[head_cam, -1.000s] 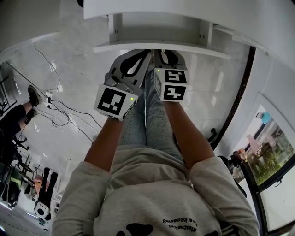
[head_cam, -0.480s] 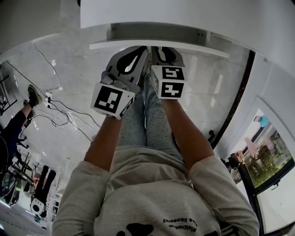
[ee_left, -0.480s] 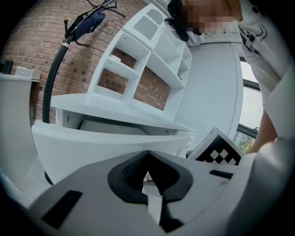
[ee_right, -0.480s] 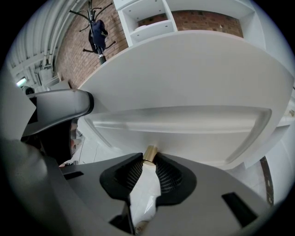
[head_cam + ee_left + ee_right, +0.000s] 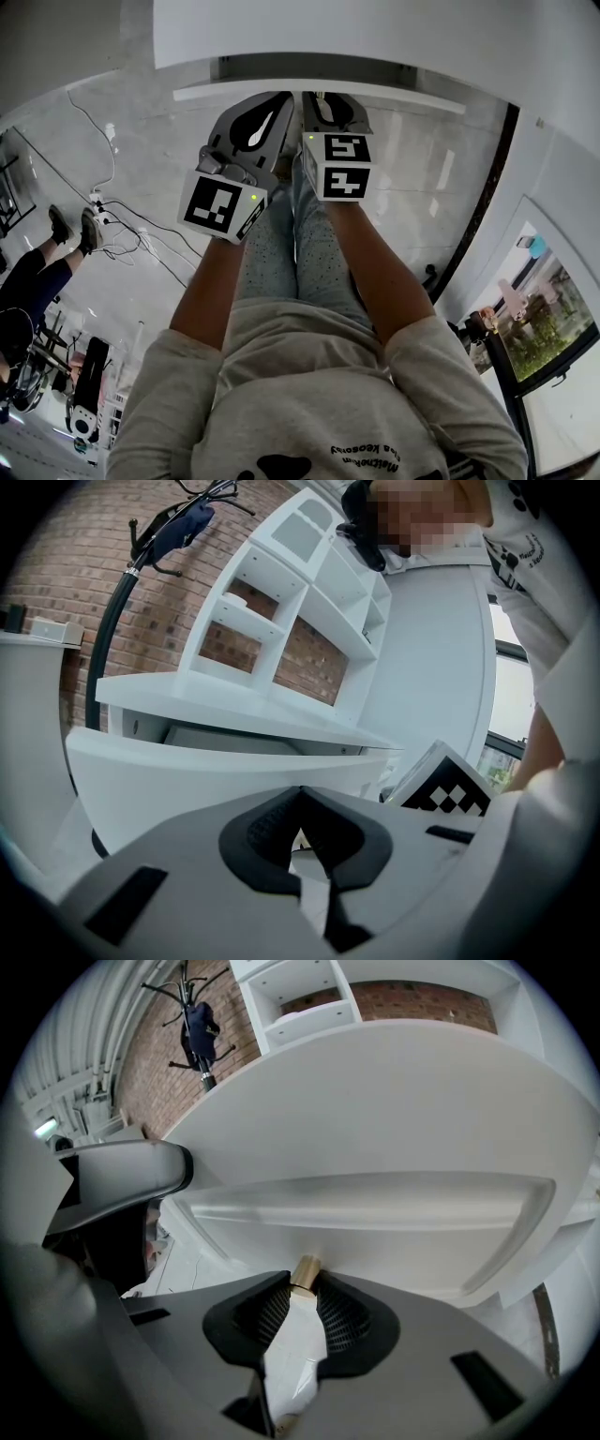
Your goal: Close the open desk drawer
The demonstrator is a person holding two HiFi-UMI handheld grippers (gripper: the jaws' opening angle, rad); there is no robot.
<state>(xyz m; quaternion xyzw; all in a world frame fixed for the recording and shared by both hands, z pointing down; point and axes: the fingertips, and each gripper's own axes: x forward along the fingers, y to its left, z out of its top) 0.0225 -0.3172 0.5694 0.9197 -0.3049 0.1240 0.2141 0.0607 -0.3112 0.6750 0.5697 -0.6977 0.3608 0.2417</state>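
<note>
The drawer is open only a little: from the head view its white front stands just proud of the edge of the white worktop, with a narrow grey strip of its inside showing between the two. Both claws are up against the middle of that front, side by side and almost touching each other. The right claw is clenched on a small brass knob that sticks out of the drawer front. The knob sits right at the tips, and a ribbed black pad presses it from each side. The left claw is clenched with nothing in it. Its two pads meet at the tips and leave only a thin wedge of gap behind, through which pale floor shows. In the left gripper view the drawer front runs as a white band just above that claw, the worktop lies over it, and a white shelf unit stands on top against a brick wall. The person's forearms reach forward over dotted trousers. Loose cables trail across the pale floor to the left.
</note>
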